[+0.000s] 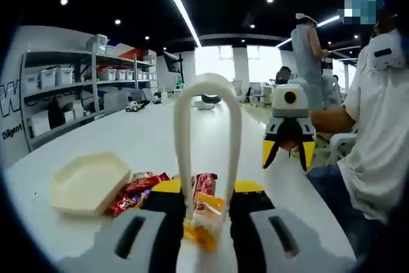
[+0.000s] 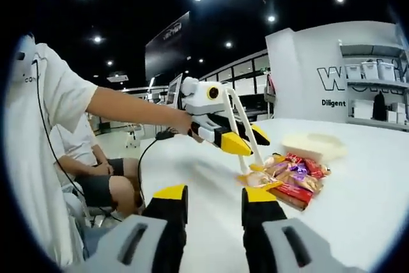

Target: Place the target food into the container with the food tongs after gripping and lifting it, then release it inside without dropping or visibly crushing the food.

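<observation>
Here, left gripper point(image 1: 206, 212) clenched on the white food tongs point(image 1: 208, 132), loop end pointing forward and up, tips cut off below the jaws in the left gripper view. In the right gripper view, tongs point(image 2: 246, 132) angled down from the left gripper point(image 2: 233, 140) with tips at or just above the near edge of the snack pile point(image 2: 291, 177); contact hard to confirm. Target food among the wrapped snacks point(image 1: 137, 193): red wrappers plus an orange-yellow packet point(image 1: 203, 231) directly between the tong arms, close under the jaws. Not possible to tell whether that packet is already pinched. Pale hexagonal container point(image 1: 89, 183) on the white table point(image 1: 147, 139), just beside the pile, on its left in the left gripper view; beyond the pile in the right gripper view point(image 2: 313, 145). Judged transfer path: short lift, then across the pile toward the container. Right gripper point(image 2: 214, 206) released, 2 jaws apart, holding nothing, well short of the pile; also visible raised off the table point(image 1: 289, 148). Left gripper nearer the food
</observation>
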`<state>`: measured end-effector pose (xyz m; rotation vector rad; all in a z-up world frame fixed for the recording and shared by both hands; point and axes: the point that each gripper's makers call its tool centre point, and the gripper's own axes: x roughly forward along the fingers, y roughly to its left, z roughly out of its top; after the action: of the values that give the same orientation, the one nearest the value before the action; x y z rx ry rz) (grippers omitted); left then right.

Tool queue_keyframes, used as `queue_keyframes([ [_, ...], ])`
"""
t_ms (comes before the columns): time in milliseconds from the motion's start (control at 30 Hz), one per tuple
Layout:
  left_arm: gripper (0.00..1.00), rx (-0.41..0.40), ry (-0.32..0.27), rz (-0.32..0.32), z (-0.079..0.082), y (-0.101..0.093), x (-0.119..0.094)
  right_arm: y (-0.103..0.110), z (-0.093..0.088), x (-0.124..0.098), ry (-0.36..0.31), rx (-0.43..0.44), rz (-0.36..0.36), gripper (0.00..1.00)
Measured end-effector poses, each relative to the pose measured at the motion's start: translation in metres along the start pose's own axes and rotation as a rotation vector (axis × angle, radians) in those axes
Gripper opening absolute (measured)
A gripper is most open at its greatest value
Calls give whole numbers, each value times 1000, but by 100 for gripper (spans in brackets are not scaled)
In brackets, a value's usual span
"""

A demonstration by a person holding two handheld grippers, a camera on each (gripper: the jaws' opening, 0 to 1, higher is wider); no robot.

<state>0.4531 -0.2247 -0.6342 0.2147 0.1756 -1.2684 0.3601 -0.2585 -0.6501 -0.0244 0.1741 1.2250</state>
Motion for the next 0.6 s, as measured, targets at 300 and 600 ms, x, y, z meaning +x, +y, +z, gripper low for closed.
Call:
queue_keyframes([
  [300, 26, -26, 29, -23, -7, 4, 5, -11, -5, -1, 33, -16, -41, 38],
  [600, 27, -22, 24, -30, -5, 8, 5, -22, -17, -1, 76, 4, -92, 66],
])
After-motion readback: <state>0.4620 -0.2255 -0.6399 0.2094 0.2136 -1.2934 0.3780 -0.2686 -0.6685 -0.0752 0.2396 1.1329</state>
